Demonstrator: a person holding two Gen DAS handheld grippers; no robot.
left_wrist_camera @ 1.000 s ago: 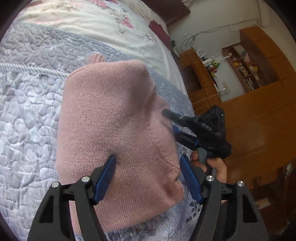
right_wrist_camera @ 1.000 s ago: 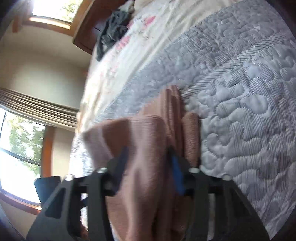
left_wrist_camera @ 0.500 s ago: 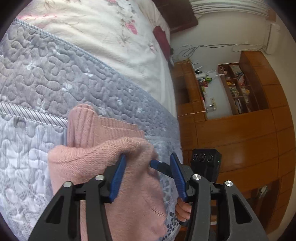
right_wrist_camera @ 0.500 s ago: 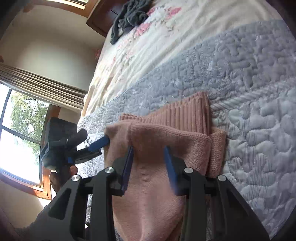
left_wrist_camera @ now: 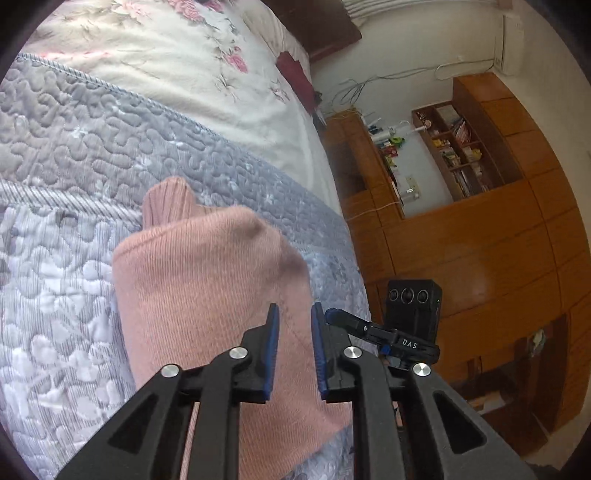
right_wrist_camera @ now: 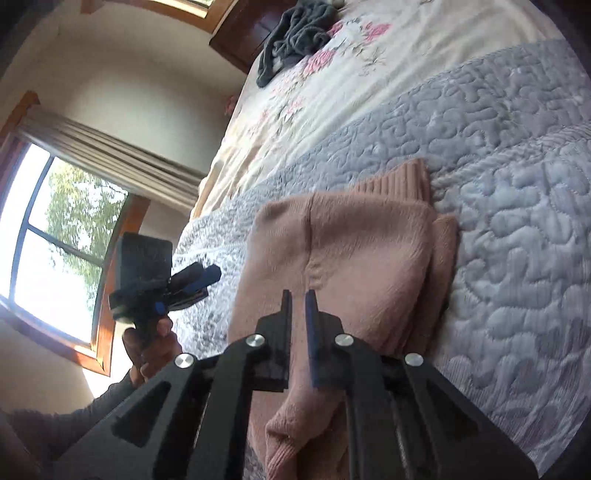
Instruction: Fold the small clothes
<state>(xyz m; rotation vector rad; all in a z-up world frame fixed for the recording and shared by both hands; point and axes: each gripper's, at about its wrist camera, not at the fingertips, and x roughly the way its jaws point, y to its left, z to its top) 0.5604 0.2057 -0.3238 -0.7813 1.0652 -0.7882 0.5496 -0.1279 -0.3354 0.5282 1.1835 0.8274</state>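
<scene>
A pink knit sweater (left_wrist_camera: 207, 288) lies folded into a thick bundle on the grey quilted bedspread (left_wrist_camera: 74, 147), with a ribbed cuff sticking out at its far end. My left gripper (left_wrist_camera: 294, 317) hovers over the near right part of the bundle, its fingers a narrow gap apart and holding nothing. From the other side, the sweater (right_wrist_camera: 362, 251) shows its stacked layers at the right edge. My right gripper (right_wrist_camera: 297, 295) hangs above it, its fingers almost touching and empty. The left gripper (right_wrist_camera: 210, 275) is held beyond the bed's edge on the left.
The quilt (right_wrist_camera: 517, 184) meets a cream floral bedcover farther back, where a dark grey garment (right_wrist_camera: 295, 33) lies crumpled. A hand (right_wrist_camera: 147, 343) in a dark sleeve grips the left tool by the window (right_wrist_camera: 48, 229). Wooden cabinets (left_wrist_camera: 461, 258) and shelves stand past the bed.
Both grippers let go of the sweater's fold, drew back and narrowed their fingers. The sweater now lies settled as a folded bundle on the quilt.
</scene>
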